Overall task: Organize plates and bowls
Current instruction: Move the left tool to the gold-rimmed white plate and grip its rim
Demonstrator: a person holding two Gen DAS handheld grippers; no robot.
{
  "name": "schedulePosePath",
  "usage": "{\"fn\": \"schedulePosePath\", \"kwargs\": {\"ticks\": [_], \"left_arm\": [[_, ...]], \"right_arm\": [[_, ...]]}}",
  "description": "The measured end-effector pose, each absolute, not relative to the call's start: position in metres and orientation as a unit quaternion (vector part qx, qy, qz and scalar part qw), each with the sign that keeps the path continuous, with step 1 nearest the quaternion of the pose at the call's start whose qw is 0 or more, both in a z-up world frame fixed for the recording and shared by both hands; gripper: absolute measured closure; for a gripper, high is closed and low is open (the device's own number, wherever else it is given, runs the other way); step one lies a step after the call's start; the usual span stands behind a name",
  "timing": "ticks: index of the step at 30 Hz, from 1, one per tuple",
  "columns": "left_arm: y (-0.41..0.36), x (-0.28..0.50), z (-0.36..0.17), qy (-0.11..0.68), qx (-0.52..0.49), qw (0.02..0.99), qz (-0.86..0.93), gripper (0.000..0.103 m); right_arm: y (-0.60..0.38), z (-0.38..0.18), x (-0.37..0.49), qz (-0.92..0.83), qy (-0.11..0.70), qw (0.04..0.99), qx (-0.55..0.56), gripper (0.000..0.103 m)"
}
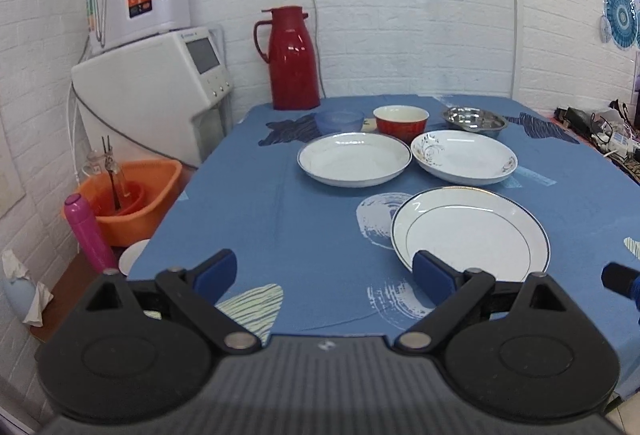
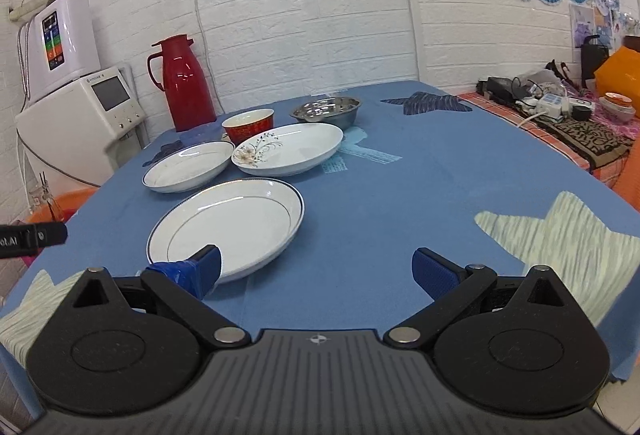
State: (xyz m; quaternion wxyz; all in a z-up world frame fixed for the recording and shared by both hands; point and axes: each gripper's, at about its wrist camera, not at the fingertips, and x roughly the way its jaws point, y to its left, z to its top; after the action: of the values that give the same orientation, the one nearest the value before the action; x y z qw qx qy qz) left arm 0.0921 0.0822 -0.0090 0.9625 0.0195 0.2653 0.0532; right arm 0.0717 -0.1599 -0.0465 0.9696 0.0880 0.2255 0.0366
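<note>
Both grippers wide and empty over the near table edge

Seemingly idle, the left gripper (image 1: 326, 273) sat low in the frame, fingers spread wide, holding nothing; its right pad (image 1: 434, 275) overlapped the near rim of the gold-rimmed plate (image 1: 472, 231) at lower right. The right gripper (image 2: 316, 269) was likewise wide and empty, its taped left pad (image 2: 192, 271) over the near edge of the same plate (image 2: 228, 223). Mid-frame in the left view lay a plain white plate (image 1: 354, 157) and a floral plate (image 1: 464, 155), side by side. Behind them stood a blue bowl (image 1: 339, 121), a red bowl (image 1: 401, 121) and a steel bowl (image 1: 475, 119). A red thermos (image 1: 290, 57) stood at the blue tablecloth's (image 1: 260, 219) far corner.
</note>
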Motion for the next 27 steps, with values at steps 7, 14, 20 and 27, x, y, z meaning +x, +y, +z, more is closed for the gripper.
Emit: {"fn": "schedulePosePath", "kwargs": {"ticks": [7,14,20,27], "left_arm": [[0.091,0.156,-0.026,0.359,-0.026,0.933,-0.024,0.009],[0.085,0.225,-0.05,0.441,-0.038,0.895,-0.052,0.009],[0.076,0.251,-0.056,0.46,-0.01,0.886,-0.057,0.009],[0.08,0.262,-0.062,0.468,-0.034,0.878,-0.095,0.009]], "right_arm": [[-0.139,-0.032,0.153,0.096,0.301,0.949,-0.015,0.013],[-0.12,-0.042,0.228,0.065,0.408,0.907,-0.08,0.016],[-0.116,-0.06,0.259,0.066,0.467,0.878,-0.083,0.016],[-0.123,-0.071,0.267,0.083,0.509,0.857,-0.01,0.012]]}}
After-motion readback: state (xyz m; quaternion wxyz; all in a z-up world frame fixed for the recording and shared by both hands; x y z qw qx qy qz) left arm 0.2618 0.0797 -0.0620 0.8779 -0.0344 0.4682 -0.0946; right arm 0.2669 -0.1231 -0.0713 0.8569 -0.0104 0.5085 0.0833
